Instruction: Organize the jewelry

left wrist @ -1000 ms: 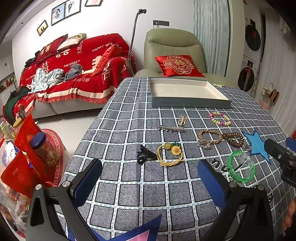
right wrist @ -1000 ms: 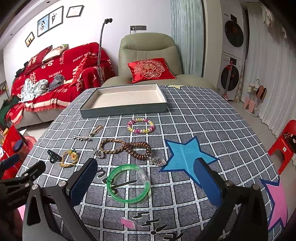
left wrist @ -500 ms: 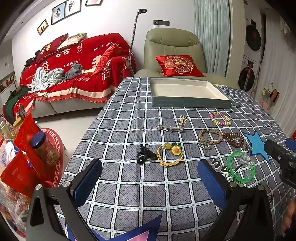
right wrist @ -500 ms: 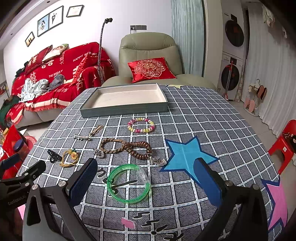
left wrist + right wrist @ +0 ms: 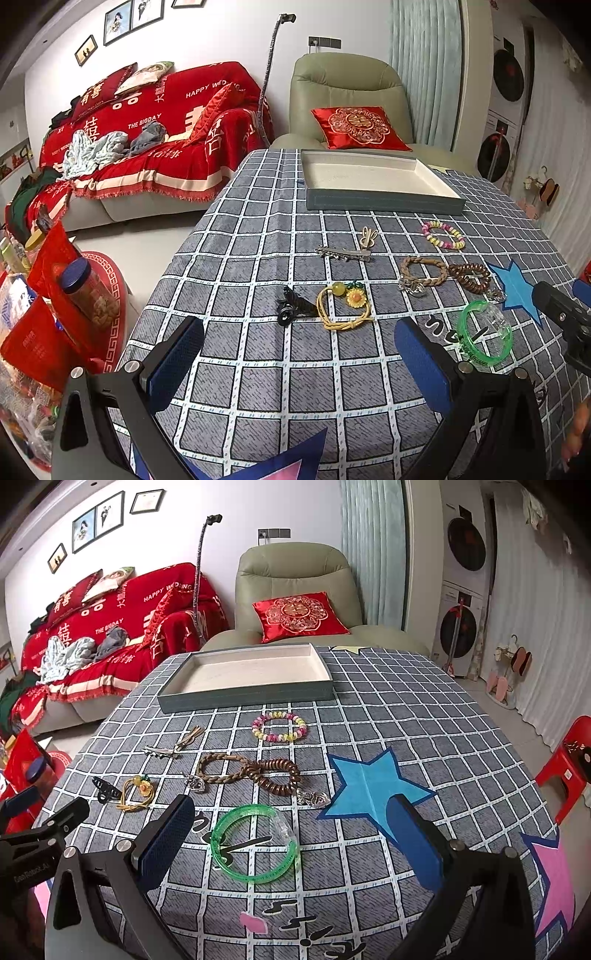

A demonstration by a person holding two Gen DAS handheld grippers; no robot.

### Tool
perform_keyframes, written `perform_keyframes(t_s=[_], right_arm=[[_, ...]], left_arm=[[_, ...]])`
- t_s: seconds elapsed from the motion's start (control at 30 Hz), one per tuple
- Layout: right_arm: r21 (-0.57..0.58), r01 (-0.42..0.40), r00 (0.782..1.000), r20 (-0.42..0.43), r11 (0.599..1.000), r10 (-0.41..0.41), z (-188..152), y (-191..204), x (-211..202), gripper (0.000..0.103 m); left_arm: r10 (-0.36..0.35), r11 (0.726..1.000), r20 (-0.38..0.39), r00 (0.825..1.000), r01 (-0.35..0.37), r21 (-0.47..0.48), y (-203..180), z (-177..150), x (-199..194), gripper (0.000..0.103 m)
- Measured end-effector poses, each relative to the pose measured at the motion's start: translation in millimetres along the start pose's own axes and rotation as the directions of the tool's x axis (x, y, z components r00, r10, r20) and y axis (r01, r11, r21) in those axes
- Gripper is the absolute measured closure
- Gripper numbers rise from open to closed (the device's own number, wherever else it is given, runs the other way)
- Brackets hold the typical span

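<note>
On the table (image 5: 424, 716), the tray (image 5: 243, 696) sits behind the scattered bracelets (image 5: 279, 726) and, seemingly, hair clips (image 5: 162, 752).

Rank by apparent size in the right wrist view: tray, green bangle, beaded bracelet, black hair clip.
1. tray
2. green bangle, though it lies nearest the camera
3. beaded bracelet
4. black hair clip

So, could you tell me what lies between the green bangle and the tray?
In the right wrist view: brown bead bracelet, then pastel bead bracelet, between green bangle and tray.
</note>
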State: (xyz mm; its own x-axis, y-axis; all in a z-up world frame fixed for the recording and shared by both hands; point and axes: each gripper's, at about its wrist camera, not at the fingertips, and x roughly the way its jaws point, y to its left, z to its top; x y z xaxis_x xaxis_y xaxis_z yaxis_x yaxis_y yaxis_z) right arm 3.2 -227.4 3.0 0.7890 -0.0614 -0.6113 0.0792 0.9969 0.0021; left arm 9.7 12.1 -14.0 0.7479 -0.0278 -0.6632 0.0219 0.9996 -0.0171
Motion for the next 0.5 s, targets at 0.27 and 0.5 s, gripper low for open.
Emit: perform_keyframes(t_s=[0.27, 0.5], right_arm=[[0.029, 0.007, 0.998, -0.065, 1.000, -0.005, -9.1, -9.2, 12.0, 0.000], [0.053, 0.009, 0.985, -0.175, 0.999, 0.001, -14.5, -14.3, 35.9, 0.000]], left_arm=[[0.000, 0.999, -0.050, 0.999, -0.002, -0.044, 19.9, 9.5, 19.5, 0.000], [-0.058, 0.997, -0.095, 0.994, 0.052, -0.063, 31.3, 18.7, 42.4, 0.000]])
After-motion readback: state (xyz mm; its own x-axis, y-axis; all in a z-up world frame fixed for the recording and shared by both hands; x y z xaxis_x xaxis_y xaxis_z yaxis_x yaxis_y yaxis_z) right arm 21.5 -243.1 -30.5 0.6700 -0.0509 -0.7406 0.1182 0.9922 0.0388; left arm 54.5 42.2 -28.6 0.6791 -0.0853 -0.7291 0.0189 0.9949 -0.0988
